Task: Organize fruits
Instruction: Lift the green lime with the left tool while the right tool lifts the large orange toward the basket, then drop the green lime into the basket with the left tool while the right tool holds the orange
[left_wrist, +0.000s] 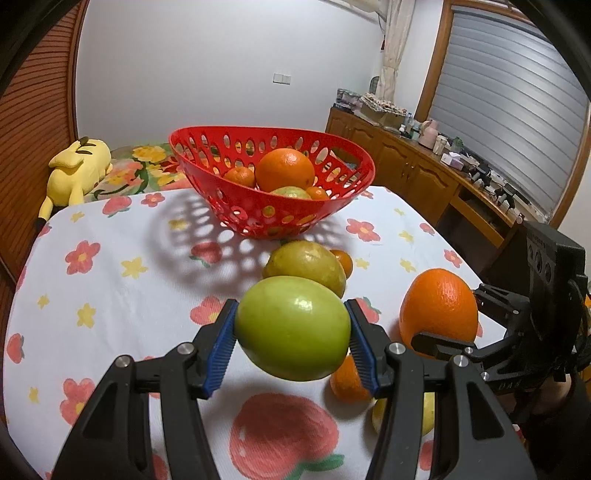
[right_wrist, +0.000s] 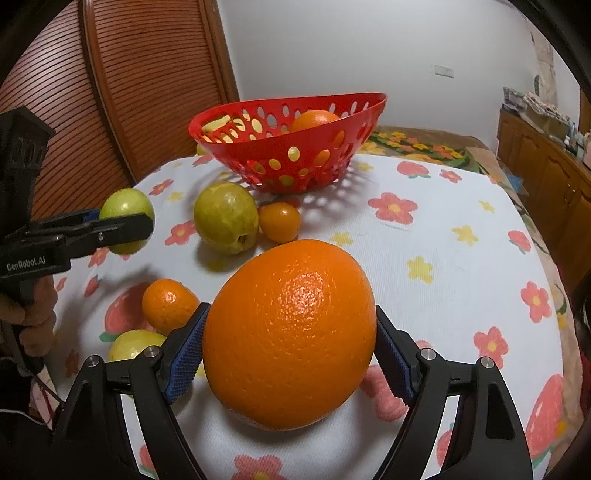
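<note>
My left gripper (left_wrist: 292, 332) is shut on a green guava (left_wrist: 292, 328) and holds it above the flowered tablecloth; it shows in the right wrist view (right_wrist: 127, 225) too. My right gripper (right_wrist: 290, 345) is shut on a large orange (right_wrist: 290, 332), seen also in the left wrist view (left_wrist: 439, 308). A red perforated basket (left_wrist: 236, 201) stands at the far side of the table (right_wrist: 295, 177) with oranges and a guava inside. A yellow-green guava (right_wrist: 226, 217), a small orange (right_wrist: 279, 221), a mandarin (right_wrist: 170, 304) and another guava (right_wrist: 133, 345) lie loose on the cloth.
A yellow plush toy (left_wrist: 75, 170) lies on the bed beyond the table's far left. A wooden slatted door (right_wrist: 122, 92) stands at the left. A wooden cabinet (left_wrist: 417, 166) with clutter runs along the right wall. The table edge (left_wrist: 22, 295) curves at left.
</note>
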